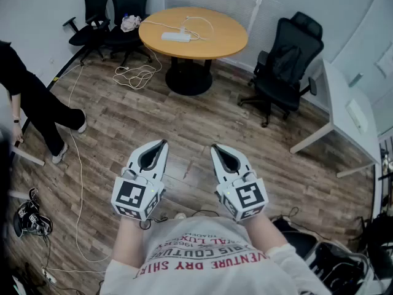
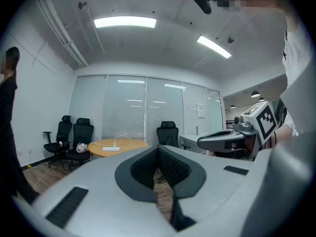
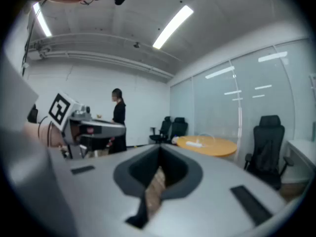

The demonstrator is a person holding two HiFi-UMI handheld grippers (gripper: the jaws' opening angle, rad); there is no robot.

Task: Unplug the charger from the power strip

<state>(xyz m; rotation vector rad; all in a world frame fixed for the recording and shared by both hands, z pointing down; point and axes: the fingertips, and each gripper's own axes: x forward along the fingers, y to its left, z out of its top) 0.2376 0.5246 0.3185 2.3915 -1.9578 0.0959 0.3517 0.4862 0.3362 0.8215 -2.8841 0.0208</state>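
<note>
A white power strip [image 1: 175,36] lies on the round wooden table [image 1: 215,42] far across the room, with a white cable looping off it. The charger is too small to make out in the head view. In the left gripper view a small white plug [image 2: 117,143] stands on the power strip [image 2: 110,149]. My left gripper [image 1: 162,144] and right gripper [image 1: 215,147] are held side by side close to my body, far from the table. Both are shut with nothing between the jaws. The right gripper view shows the power strip [image 3: 194,143] on the distant table [image 3: 212,146].
Black office chairs stand left of the table [image 1: 126,5] and to its right [image 1: 284,63]. A person [image 1: 27,97] stands at the left wall. White cables [image 1: 136,75] trail over the wood floor. A white desk [image 1: 353,112] is at the right, and dark bags [image 1: 319,251] lie near my feet.
</note>
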